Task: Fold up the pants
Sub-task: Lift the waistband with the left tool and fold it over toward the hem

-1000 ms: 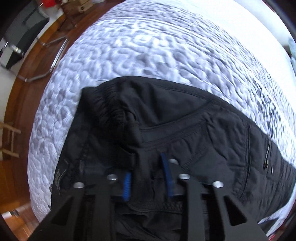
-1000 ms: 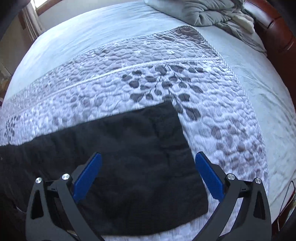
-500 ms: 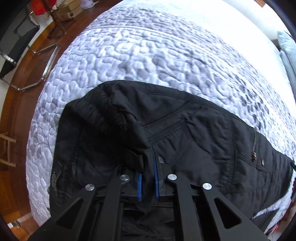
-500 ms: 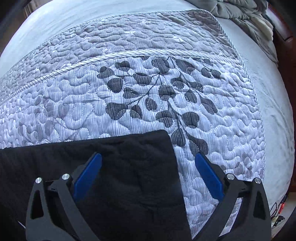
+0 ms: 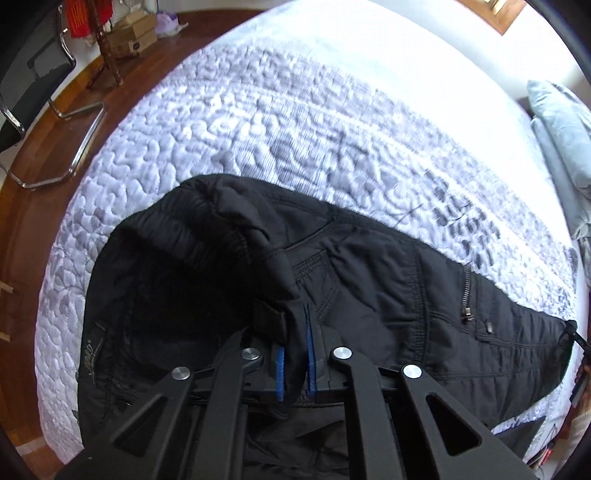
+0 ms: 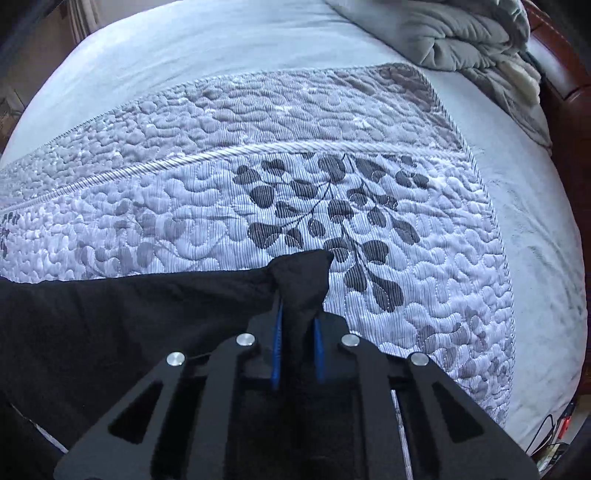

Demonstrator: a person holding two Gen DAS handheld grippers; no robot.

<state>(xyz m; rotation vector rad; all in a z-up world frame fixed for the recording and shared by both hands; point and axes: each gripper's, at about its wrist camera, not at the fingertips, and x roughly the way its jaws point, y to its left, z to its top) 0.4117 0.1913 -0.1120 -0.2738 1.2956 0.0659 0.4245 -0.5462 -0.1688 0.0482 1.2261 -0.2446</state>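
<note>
Black pants (image 5: 388, 295) lie across a quilted grey bedspread (image 5: 277, 122). In the left wrist view my left gripper (image 5: 294, 347) is shut on the waistband end, with black fabric bunched between the blue pads. The elastic waistband (image 5: 207, 229) rises in a fold ahead of it, and a zip pocket (image 5: 466, 291) shows to the right. In the right wrist view my right gripper (image 6: 297, 325) is shut on the leg-hem corner of the pants (image 6: 147, 306), which sticks up between the pads. The leg stretches off to the left.
The bedspread (image 6: 369, 221) has a dark leaf print just beyond the hem. A rumpled grey blanket (image 6: 461, 33) lies at the far right by a wooden headboard (image 6: 554, 62). A chair with chrome legs (image 5: 55, 110) and boxes (image 5: 133, 37) stand on the wooden floor left of the bed.
Both grippers closed: the left on the waistband fabric, the right on the hem corner after being wide open. Both ends of the pants are now pinched and slightly lifted.
</note>
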